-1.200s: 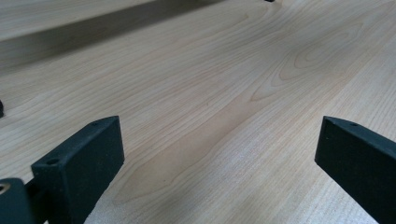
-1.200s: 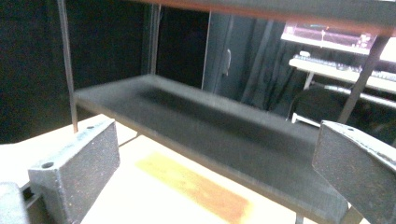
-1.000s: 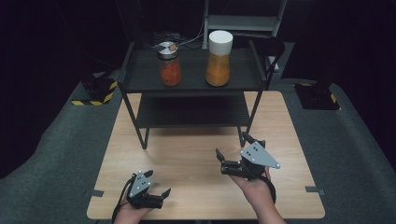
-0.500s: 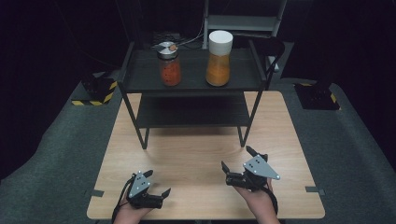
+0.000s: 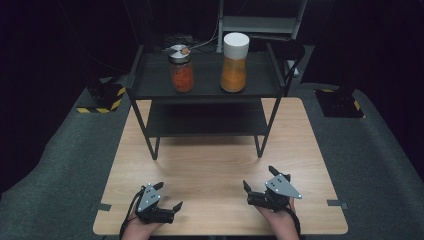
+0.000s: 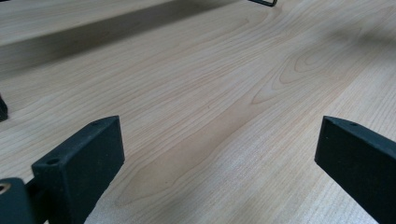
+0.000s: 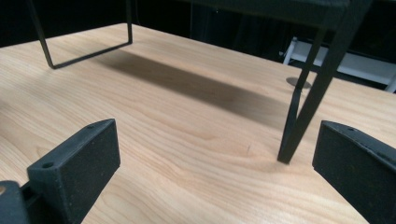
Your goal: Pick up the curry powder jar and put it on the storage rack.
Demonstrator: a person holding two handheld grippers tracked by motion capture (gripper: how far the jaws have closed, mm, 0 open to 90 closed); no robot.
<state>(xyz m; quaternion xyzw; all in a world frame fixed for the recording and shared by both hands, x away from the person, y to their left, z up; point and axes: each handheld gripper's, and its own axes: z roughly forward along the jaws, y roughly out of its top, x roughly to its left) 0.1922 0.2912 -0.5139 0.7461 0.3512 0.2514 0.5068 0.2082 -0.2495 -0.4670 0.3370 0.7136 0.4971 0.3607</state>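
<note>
Both grippers rest low over the wooden table (image 5: 215, 165) near its front edge, each held in a hand. My left gripper (image 5: 168, 195) is open, and the left gripper view has bare wood between its black jaws (image 6: 219, 144). To the right, my right gripper (image 5: 259, 178) is open too, with a grey plate on top. Its jaws (image 7: 217, 149) frame bare table and a leg of the black shelf (image 7: 299, 116). Neither gripper holds anything.
A black two-tier shelf (image 5: 205, 90) stands on the back half of the table. On its top tier are a metal-lidded jar with red contents (image 5: 181, 70) and a taller white-lidded jar with orange contents (image 5: 235, 62). Grey padding surrounds the table.
My right gripper has drawn back toward the table's front edge and lowered. The left gripper has stayed put.
</note>
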